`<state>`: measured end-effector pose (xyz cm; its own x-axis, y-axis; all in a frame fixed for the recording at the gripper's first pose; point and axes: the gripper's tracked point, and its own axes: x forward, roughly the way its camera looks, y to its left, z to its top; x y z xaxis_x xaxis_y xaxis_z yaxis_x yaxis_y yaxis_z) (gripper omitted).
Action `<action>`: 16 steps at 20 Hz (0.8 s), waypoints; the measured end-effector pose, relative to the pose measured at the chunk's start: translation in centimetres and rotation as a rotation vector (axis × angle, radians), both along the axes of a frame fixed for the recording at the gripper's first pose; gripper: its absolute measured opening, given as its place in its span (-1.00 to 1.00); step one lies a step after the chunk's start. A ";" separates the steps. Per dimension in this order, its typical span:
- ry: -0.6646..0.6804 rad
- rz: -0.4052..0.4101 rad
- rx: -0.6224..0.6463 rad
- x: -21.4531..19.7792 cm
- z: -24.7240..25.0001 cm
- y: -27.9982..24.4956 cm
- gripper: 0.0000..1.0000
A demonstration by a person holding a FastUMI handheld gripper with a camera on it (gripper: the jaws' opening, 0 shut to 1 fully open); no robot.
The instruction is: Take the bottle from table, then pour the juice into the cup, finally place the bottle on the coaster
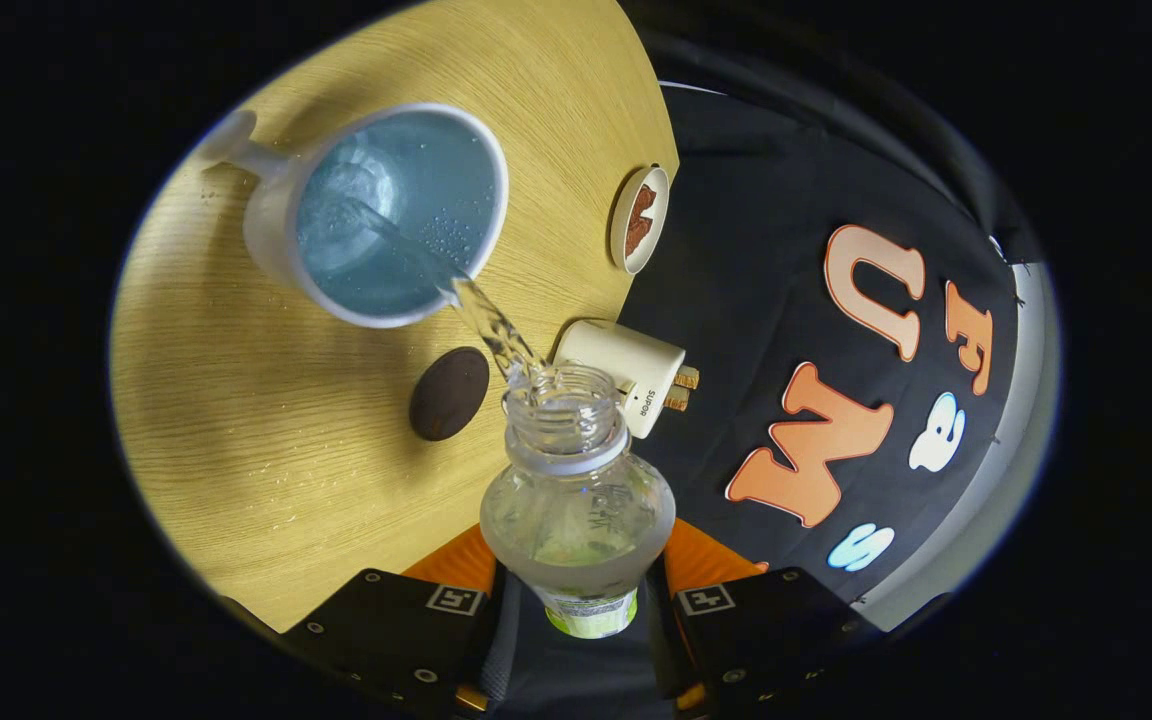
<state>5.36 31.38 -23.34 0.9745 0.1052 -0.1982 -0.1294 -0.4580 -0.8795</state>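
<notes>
Two fingers of the gripper (576,585) are clamped on the lower body of a clear plastic bottle (577,510), one pressing each side, so the jaws stand only as wide as the bottle itself. Bottle is tipped forward, uncapped mouth pointing away from the fingers toward a white mug (376,215) with a pale blue inside, which stands further off and to the left on the round wooden table (236,400). A clear stream (481,315) runs from the bottle mouth over the mug's near rim and into the liquid already pooled there. The mug handle points to the far left.

Step in hand, as judged: the pour, the middle stage of the task. The bottle looks mostly drained, with little left low in the body.

Next move would call for righting the bottle to cut the stream, then carrying it to the dark round coaster (448,393), which lies on the table just left of the bottle neck and nearer than the mug, and setting it down upright.

A small white dish (639,220) with something brown in it sits at the table's far right edge. A white plug adapter (626,372) lies just beyond the bottle mouth, marked "SUPOR". The bottle's green label and embossing are too blurred to read.
</notes>
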 end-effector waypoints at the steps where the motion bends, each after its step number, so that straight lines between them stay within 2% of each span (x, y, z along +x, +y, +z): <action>1: 0.000 0.001 -0.003 -0.1 0.1 0.1 0.11; 16: -0.029 0.030 -0.096 -0.2 1.1 1.1 0.11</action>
<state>5.21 32.48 -22.22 0.9768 0.1159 -0.1802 -0.0894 -0.5437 -0.8345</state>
